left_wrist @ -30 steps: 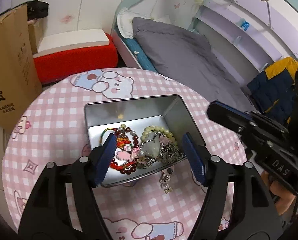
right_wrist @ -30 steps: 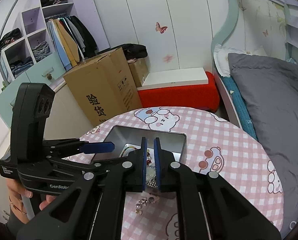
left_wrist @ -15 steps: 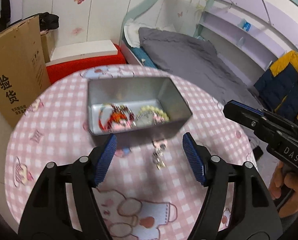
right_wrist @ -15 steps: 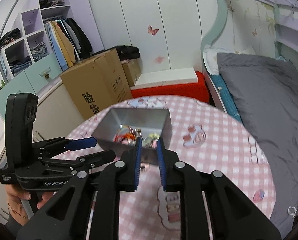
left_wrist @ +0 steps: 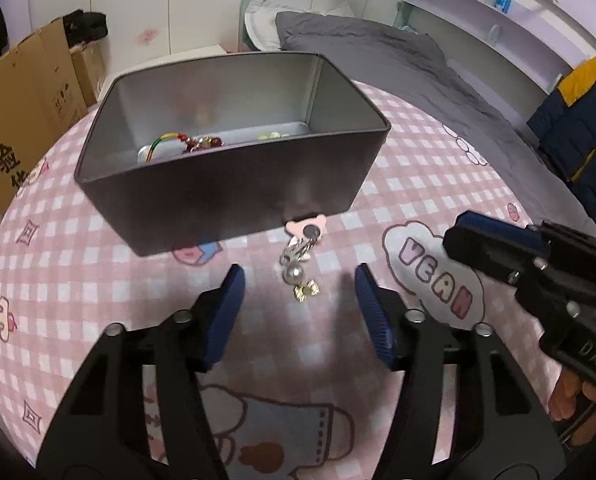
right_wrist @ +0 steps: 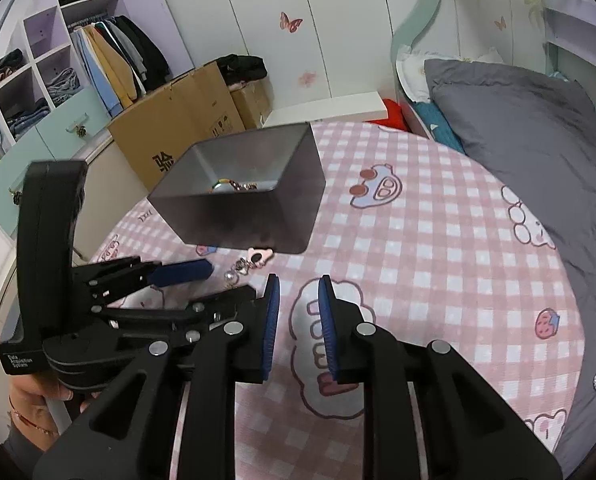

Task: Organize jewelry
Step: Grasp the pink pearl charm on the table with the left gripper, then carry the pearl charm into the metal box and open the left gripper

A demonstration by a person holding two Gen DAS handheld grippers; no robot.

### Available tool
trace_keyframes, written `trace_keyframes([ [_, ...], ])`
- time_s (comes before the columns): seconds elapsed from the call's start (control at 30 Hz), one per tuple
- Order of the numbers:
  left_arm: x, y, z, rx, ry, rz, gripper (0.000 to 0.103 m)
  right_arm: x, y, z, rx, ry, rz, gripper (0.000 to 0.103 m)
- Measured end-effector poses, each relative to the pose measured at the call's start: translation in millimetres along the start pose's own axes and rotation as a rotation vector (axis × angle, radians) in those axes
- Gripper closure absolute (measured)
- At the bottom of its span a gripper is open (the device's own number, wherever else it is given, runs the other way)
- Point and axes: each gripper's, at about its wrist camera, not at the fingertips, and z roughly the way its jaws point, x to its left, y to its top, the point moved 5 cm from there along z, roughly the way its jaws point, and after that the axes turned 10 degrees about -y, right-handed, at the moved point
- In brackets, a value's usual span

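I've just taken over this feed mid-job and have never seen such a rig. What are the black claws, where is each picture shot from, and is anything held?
No robot arm here: a person holds a two-finger gripper in each hand, each carrying a fisheye camera that looks along its blue-padded fingers. One picture comes from the left gripper, whose jaws are closing with nothing touched; the other from the right gripper, whose jaws are opening, empty. On the pink checked tablecloth stands an open metal tin with jewelry inside; a pearl charm piece lies just in front of it, between the left gripper's fingers.
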Motion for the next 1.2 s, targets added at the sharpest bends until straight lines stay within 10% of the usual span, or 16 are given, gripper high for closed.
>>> trace_keyframes([
  [0.27,3,-2,0,-0.012,0.062,0.035,0.092,2,-2,10,0.02,-0.002,-0.013,0.08],
  [1.2,56,-13,-54,-0.108,0.012,-0.091,0.092,64,11,64,0.065,-0.141,-0.078,0.057],
])
